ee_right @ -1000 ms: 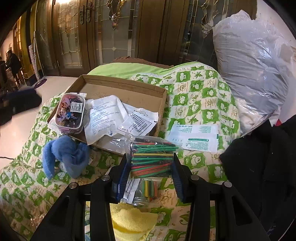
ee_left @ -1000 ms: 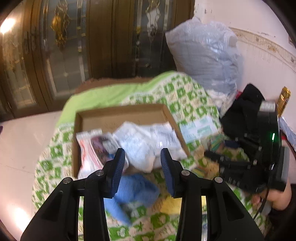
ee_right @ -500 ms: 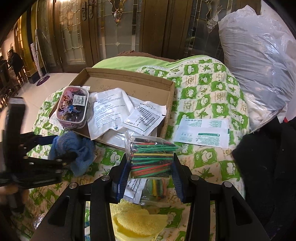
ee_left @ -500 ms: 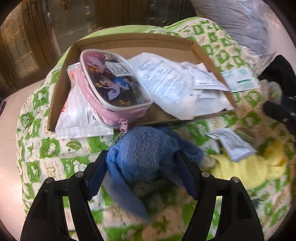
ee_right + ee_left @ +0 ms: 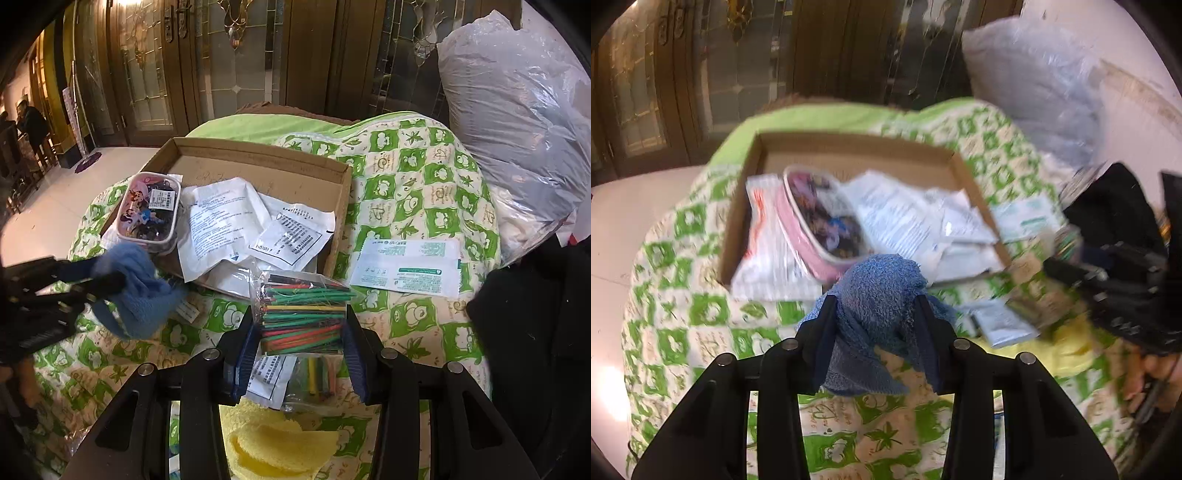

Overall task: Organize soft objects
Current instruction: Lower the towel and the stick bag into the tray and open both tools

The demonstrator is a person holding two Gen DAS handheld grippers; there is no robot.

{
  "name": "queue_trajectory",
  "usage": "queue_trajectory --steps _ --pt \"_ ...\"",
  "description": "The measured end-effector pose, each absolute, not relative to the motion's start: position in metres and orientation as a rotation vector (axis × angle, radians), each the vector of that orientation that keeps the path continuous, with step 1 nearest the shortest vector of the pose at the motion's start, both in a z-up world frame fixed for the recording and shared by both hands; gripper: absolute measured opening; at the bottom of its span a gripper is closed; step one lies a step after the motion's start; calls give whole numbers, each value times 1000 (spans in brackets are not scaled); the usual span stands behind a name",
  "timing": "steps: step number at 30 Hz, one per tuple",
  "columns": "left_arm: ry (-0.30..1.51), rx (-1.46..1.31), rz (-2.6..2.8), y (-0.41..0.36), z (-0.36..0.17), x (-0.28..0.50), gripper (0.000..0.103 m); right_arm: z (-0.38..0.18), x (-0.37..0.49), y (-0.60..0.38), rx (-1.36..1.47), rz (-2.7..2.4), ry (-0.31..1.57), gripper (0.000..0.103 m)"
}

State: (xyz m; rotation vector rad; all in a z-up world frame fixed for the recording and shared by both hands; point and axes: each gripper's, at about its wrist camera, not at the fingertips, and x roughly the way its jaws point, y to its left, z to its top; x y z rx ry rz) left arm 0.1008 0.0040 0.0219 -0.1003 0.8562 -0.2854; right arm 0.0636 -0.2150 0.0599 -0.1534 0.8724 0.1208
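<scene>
- Green-checked quilt (image 5: 413, 177) fills mid-frame, cardboard tray (image 5: 258, 155) upper centre.
- My left gripper (image 5: 875, 314) has just been closing and pinches the blue towel (image 5: 879, 295), bottom centre.
- My right gripper (image 5: 301, 332) clamps the bag of coloured sticks (image 5: 303, 314), lower centre.

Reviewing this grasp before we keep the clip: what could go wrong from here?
1. The left gripper has just closed on only a bunched fold of the blue cloth; the rest hangs loose and may slip out.
2. That hanging cloth could snag the pink pouch on the cardboard box edge.
</scene>
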Motion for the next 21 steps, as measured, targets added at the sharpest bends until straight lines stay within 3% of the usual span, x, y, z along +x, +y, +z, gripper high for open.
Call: queue_trajectory --steps 10,21 --pt "740 -137 -320 9 79 112 38 63 66 -212 -162 128 867 43" --pt "707 -92 -240 20 96 175 38 75 105 -203 -191 155 848 43"
